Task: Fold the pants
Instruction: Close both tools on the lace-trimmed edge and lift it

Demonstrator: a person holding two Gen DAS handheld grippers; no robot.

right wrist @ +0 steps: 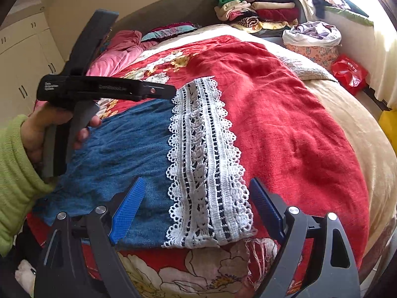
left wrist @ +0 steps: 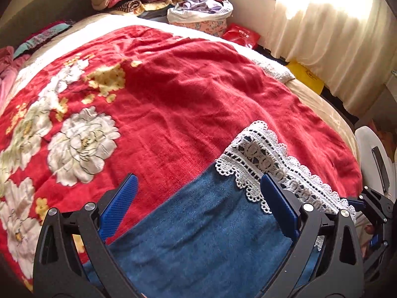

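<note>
Ribbed blue fingers (right wrist: 129, 208) straddle lace-hemmed denim pants (right wrist: 119, 154).

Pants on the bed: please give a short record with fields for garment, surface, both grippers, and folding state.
garment: blue pants with white lace hem
surface: lying flat on red floral blanket
left gripper: open, above the blue fabric, holding nothing
right gripper: open, over the lace hem, holding nothing
left hand: holds the gripper handle
folding state: cannot tell how many folds are done
</note>
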